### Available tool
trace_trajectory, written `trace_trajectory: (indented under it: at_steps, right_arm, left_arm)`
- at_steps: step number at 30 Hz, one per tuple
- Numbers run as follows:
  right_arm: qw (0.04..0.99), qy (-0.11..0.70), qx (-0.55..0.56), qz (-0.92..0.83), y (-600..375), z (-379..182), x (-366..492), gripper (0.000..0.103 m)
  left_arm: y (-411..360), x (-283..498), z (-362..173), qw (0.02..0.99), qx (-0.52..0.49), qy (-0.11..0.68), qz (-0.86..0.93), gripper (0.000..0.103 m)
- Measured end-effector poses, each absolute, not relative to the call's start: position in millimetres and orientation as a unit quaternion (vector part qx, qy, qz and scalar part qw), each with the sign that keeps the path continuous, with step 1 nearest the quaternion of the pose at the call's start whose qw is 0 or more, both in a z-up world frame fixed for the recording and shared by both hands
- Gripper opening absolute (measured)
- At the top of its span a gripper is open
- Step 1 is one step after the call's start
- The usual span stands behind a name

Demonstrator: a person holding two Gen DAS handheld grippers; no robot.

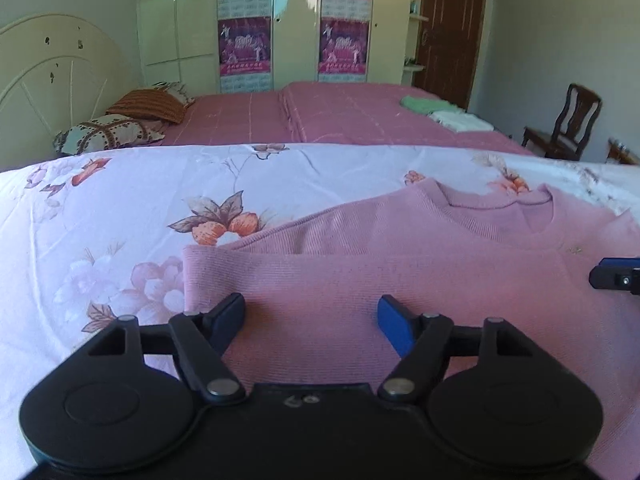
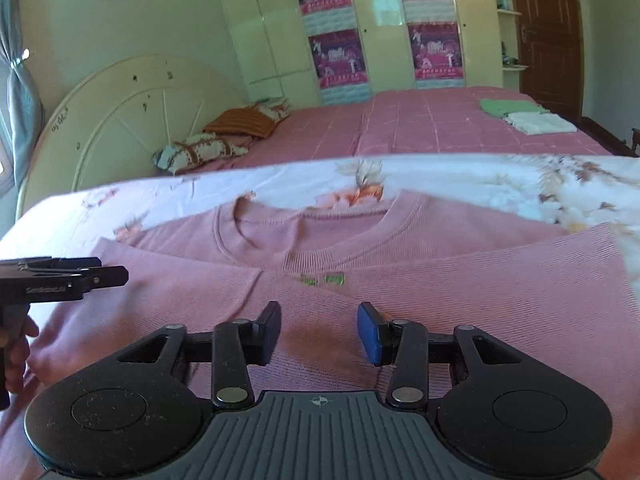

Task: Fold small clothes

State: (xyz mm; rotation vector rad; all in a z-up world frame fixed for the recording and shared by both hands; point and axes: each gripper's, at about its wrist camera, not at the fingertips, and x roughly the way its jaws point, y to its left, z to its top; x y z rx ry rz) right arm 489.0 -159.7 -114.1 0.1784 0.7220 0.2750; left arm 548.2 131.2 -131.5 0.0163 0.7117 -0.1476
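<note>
Nearest: my left gripper (image 1: 312, 316) and right gripper (image 2: 319, 330), both released, empty, over the pink sweater (image 1: 400, 272). Sweater: on floral sheet (image 1: 120, 208), sleeves folded in; body fold remaining. Beyond: folded clothes (image 2: 524, 116), finished, I judge.

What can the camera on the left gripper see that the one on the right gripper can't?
Only the left wrist view shows a wooden chair by the far wall. Only the right wrist view shows green stitching on the pink sweater, a curtain, and the hand holding the left gripper. Both show the sweater on the floral sheet, the folded green and white clothes, pillows and wardrobe.
</note>
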Motion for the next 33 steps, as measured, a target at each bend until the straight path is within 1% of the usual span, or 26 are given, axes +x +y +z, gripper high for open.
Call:
trace_trajectory:
  at_steps: [1,2,3,4,5,7,9,11,12,13,15,17,18,20,21,22,23,25,26,28,29,30,31,32,33]
  right_arm:
    - [0.926,0.348,0.084,0.120,-163.7,-118.5,491.4,0.041]
    - [0.928,0.345,0.090,0.108,-169.7,-118.4,491.5,0.035]
    - [0.927,0.348,0.100,0.096,-176.2,-115.8,491.2,0.031]
    - [0.928,0.347,0.105,0.083,-180.3,-109.7,487.5,0.031]
    - [0.931,0.338,0.107,0.089,-181.9,-102.2,481.2,0.031]
    - [0.929,0.332,0.107,0.124,-171.9,-94.6,468.9,0.031]
    - [0.924,0.338,0.082,0.162,-148.8,-98.2,458.4,0.031]
    - [0.920,0.353,0.041,0.168,-133.1,-109.6,452.1,0.032]
    - [0.922,0.357,0.027,0.149,-134.6,-115.6,450.4,0.032]
    - [0.923,0.356,0.035,0.138,-143.3,-117.4,448.7,0.032]
    - [0.923,0.356,0.069,0.124,-168.9,-116.6,441.8,0.032]
    - [0.927,0.367,0.037,0.062,-181.4,-111.8,429.9,0.032]
    - [0.925,0.368,0.062,0.067,-189.8,-108.6,425.4,0.032]
    - [0.925,0.359,0.097,0.079,-194.3,-103.9,416.8,0.032]
    - [0.927,0.353,0.088,0.085,-188.4,-104.6,413.0,0.032]
    - [0.922,0.369,0.078,0.084,-182.4,-112.1,415.0,0.032]
    - [0.921,0.376,0.070,0.077,-178.5,-119.1,416.5,0.032]
    - [0.920,0.379,0.069,0.066,-177.9,-110.2,413.4,0.032]
    - [0.923,0.373,0.075,0.064,-179.4,-103.8,410.3,0.032]
    - [0.933,0.347,0.072,0.062,-180.5,-96.9,402.8,0.032]
    - [0.925,0.369,0.061,0.060,-178.7,-103.7,406.4,0.032]
    - [0.916,0.393,0.060,0.054,-178.6,-115.5,412.4,0.032]
    - [0.918,0.389,0.060,0.054,-179.3,-113.8,411.6,0.035]
    - [0.914,0.397,0.061,0.051,-180.5,-110.4,412.7,0.035]
    - [0.914,0.398,0.069,0.050,-182.3,-105.5,411.2,0.035]
  left_arm:
    - [135.2,544.4,-129.0,0.935,-0.003,0.348,-0.073,0.070]
    - [133.9,538.0,-123.4,0.935,-0.001,0.347,-0.066,0.067]
    - [128.2,524.2,-114.5,0.941,0.001,0.332,-0.060,0.067]
    - [120.5,511.4,-107.7,0.945,-0.007,0.317,-0.078,0.069]
    - [109.8,501.6,-103.8,0.945,-0.012,0.311,-0.100,0.075]
    - [79.2,485.0,-101.8,0.945,-0.006,0.304,-0.121,0.077]
    - [54.0,479.9,-111.2,0.935,-0.003,0.323,-0.147,0.079]
    - [41.4,479.8,-128.7,0.926,0.026,0.350,-0.139,0.078]
    - [45.1,476.5,-132.0,0.927,0.025,0.347,-0.141,0.078]
    - [54.9,470.8,-131.5,0.928,0.013,0.344,-0.141,0.077]
    - [72.0,458.5,-126.3,0.934,0.028,0.340,-0.110,0.075]
    - [88.5,449.7,-123.5,0.935,0.013,0.339,-0.107,0.077]
    - [94.4,448.7,-125.5,0.931,-0.001,0.347,-0.109,0.078]
    - [95.4,446.5,-131.1,0.930,0.003,0.351,-0.107,0.079]
    - [93.2,446.1,-129.1,0.930,0.005,0.352,-0.103,0.077]
    - [91.2,445.2,-122.9,0.930,0.000,0.355,-0.101,0.073]
    - [89.9,441.2,-115.6,0.933,-0.006,0.344,-0.107,0.071]
    - [82.1,433.0,-107.7,0.940,0.011,0.323,-0.115,0.078]
    - [77.3,433.2,-110.5,0.937,0.028,0.330,-0.112,0.082]
    - [68.5,440.3,-130.1,0.918,0.053,0.378,-0.112,0.083]
    - [67.9,436.4,-133.6,0.925,0.056,0.359,-0.108,0.085]
    - [67.5,433.9,-133.1,0.926,0.056,0.359,-0.103,0.085]
    - [67.9,431.8,-129.2,0.926,0.054,0.361,-0.100,0.084]
    - [69.4,428.4,-124.6,0.928,0.049,0.357,-0.097,0.078]
    - [71.6,423.6,-120.9,0.931,0.043,0.351,-0.094,0.078]
